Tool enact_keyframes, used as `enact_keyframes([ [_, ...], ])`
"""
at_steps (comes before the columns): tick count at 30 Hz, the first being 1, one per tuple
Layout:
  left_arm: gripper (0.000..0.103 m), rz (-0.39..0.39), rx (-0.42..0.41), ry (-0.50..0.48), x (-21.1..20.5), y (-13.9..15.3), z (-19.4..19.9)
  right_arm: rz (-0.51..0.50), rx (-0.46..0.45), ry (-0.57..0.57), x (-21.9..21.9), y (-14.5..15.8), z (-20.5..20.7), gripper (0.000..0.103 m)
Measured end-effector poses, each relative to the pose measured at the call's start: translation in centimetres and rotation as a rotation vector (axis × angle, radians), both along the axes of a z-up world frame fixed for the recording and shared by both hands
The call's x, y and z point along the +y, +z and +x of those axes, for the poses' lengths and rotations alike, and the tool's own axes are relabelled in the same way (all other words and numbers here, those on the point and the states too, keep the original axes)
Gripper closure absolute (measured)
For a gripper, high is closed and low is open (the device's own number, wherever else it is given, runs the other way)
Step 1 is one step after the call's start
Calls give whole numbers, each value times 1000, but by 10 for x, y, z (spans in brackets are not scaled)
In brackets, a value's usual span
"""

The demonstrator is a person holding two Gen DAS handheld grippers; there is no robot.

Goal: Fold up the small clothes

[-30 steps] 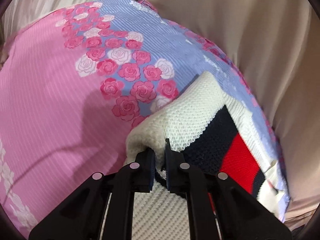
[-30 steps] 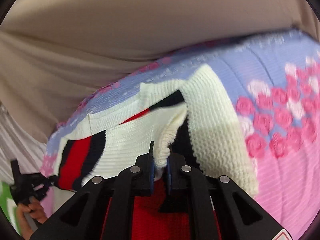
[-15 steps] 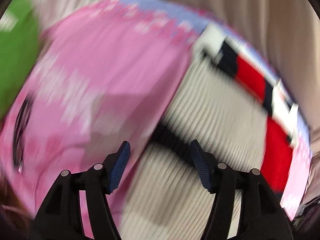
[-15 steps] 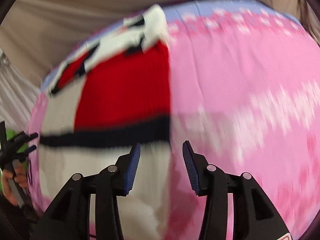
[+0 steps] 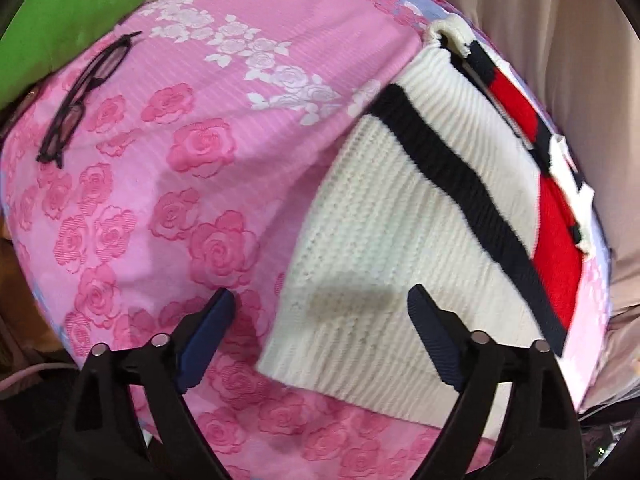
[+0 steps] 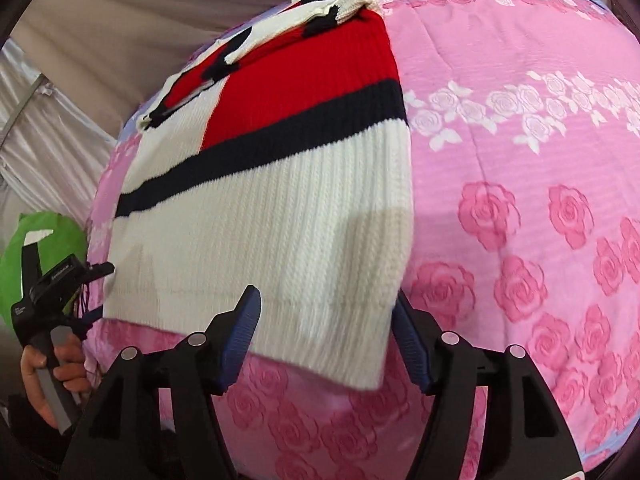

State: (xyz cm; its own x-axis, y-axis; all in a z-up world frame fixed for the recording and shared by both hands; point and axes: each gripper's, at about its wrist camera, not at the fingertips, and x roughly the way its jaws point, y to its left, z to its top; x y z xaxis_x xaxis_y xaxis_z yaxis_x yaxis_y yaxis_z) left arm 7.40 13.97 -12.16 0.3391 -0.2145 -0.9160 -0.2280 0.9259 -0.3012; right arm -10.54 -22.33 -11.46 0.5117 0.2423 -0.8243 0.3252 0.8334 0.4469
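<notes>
A small knitted sweater (image 5: 404, 232), white with a black stripe and red panels, lies flat on the pink rose-patterned bedspread (image 5: 192, 168); it also shows in the right wrist view (image 6: 280, 216). Its sleeves are folded in over the far part. My left gripper (image 5: 320, 312) is open and empty over the sweater's near left corner. My right gripper (image 6: 326, 316) is open and empty over the sweater's near hem by its right corner. The left gripper and the hand that holds it show at the left edge of the right wrist view (image 6: 52, 300).
Black-framed glasses (image 5: 84, 96) lie on the bedspread at the far left. A green cushion (image 5: 68, 12) sits beyond them, also in the right wrist view (image 6: 24, 256). Beige fabric (image 5: 560, 40) rises behind the bed.
Both grippers have let go of the sweater parts they held, opened wide and pulled back toward the near hem. The sweater now lies flat.
</notes>
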Motion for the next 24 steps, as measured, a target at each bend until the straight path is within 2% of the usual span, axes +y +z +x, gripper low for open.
enact_keyframes([
  [1, 43, 11, -4, -12, -2, 2, 5, 11, -7, -2, -3, -1, 1, 57],
  [2, 54, 26, -8, -36, -5, 4, 8, 18, 8, 4, -6, -2, 3, 91],
  [3, 84, 4, 4, -58, -8, 3, 8, 31, 23, 1, -7, -4, 8, 90],
  [4, 92, -37, 28, -66, -10, 1, 11, 57, 18, -22, -13, -2, 7, 91],
  [6, 93, -94, 34, -28, -6, 8, 7, 32, -16, -44, -21, 11, 2, 92],
  [8, 94, -122, 21, -35, -6, 19, -2, -31, -51, -46, -29, 34, -8, 93],
  [11, 95, -167, 11, -89, -17, 42, -28, -74, -73, -79, -43, 61, -31, 94],
  [13, 95, -156, 22, -143, -28, 50, -48, -104, -59, -85, -50, 74, -52, 95],
  [18, 95, -85, 123, -296, -46, 49, -122, -122, 61, -60, -45, 78, -107, 97],
  [21, 95, -51, 193, -391, -46, 51, -167, -110, 168, 6, -34, 72, -151, 97],
  [24, 95, -29, 233, -493, -41, 67, -199, -60, 261, 77, -16, 76, -192, 97],
])
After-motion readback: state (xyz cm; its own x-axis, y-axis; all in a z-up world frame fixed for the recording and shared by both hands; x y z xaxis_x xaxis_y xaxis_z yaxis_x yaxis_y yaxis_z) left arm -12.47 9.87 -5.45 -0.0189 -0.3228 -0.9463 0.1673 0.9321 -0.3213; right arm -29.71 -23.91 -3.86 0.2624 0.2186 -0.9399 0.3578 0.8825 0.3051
